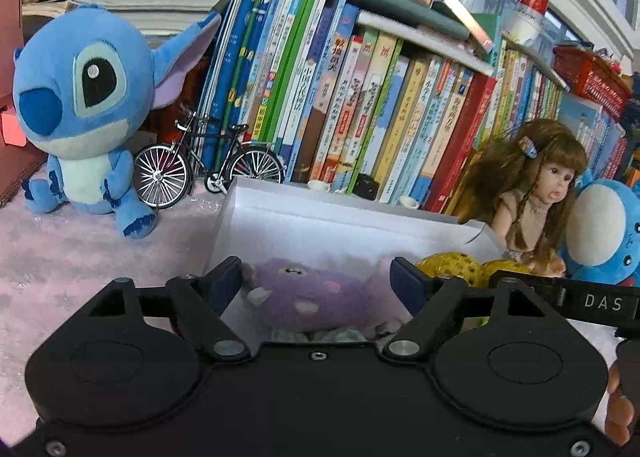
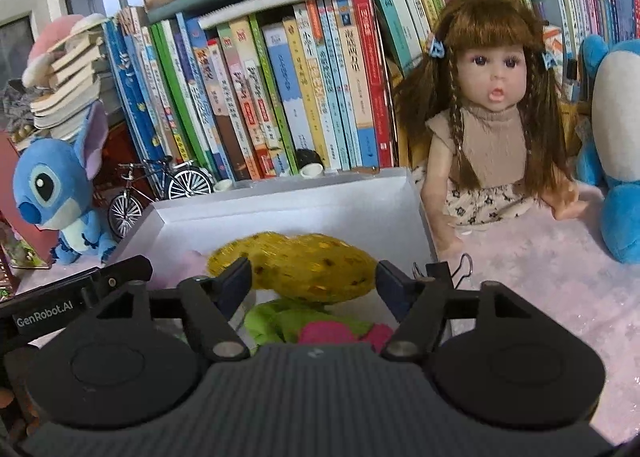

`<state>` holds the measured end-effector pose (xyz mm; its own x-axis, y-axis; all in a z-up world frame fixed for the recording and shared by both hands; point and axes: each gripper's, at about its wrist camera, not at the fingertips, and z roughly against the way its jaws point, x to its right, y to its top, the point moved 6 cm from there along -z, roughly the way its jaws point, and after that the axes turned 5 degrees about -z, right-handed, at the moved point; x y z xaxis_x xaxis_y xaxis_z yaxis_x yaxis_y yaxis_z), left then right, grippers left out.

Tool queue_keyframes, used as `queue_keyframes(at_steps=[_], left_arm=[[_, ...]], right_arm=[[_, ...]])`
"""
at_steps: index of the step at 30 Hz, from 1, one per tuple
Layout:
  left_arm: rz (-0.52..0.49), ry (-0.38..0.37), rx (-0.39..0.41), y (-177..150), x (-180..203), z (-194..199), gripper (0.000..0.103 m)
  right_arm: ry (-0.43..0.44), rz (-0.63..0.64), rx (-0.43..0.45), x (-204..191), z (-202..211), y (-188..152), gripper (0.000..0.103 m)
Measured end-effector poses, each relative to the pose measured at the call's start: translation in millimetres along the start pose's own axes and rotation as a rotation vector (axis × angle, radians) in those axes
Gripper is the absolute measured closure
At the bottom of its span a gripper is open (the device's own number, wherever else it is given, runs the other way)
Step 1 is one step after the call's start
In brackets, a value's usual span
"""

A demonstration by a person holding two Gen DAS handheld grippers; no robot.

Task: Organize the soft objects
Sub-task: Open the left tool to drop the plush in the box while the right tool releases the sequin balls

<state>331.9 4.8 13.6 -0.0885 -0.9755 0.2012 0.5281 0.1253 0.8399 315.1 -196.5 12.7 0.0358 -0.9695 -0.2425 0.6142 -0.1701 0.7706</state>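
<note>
A white open box (image 1: 320, 213) stands on the pink fuzzy surface in front of a row of books. A purple plush (image 1: 308, 293) lies inside it, between the fingers of my left gripper (image 1: 316, 281). The jaws stand wide, with a gap to the plush on each side. In the right wrist view the same box (image 2: 280, 209) holds a yellow sequinned plush (image 2: 296, 265), with a green plush (image 2: 276, 321) and a pink one (image 2: 332, 331) in front of it. My right gripper (image 2: 312, 279) is open around the yellow plush, its pads beside the plush's ends without squeezing it.
A blue Stitch plush (image 1: 80, 105) and a model bicycle (image 1: 200, 165) stand left of the box. A long-haired doll (image 2: 492, 105) and a blue plush (image 2: 616, 161) sit to its right. Books (image 1: 360, 89) line the back. A hand (image 1: 618, 409) shows at the lower right.
</note>
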Motion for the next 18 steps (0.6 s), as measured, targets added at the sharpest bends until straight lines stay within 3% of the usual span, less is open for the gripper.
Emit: queue_keyframes(at_steps=[8, 18], left_arm=[[-0.088, 0.002, 0.067, 8.8, 13.9, 36.2, 0.017], [-0.161, -0.015, 0.116, -1.2, 24.5, 89.5, 0.016]], right_arm=[[0.022, 0.026, 0.072, -0.9, 28.6, 0.8, 0.012], [0.035, 0.074, 0.168, 0.8, 74.3, -9.9, 0.008]])
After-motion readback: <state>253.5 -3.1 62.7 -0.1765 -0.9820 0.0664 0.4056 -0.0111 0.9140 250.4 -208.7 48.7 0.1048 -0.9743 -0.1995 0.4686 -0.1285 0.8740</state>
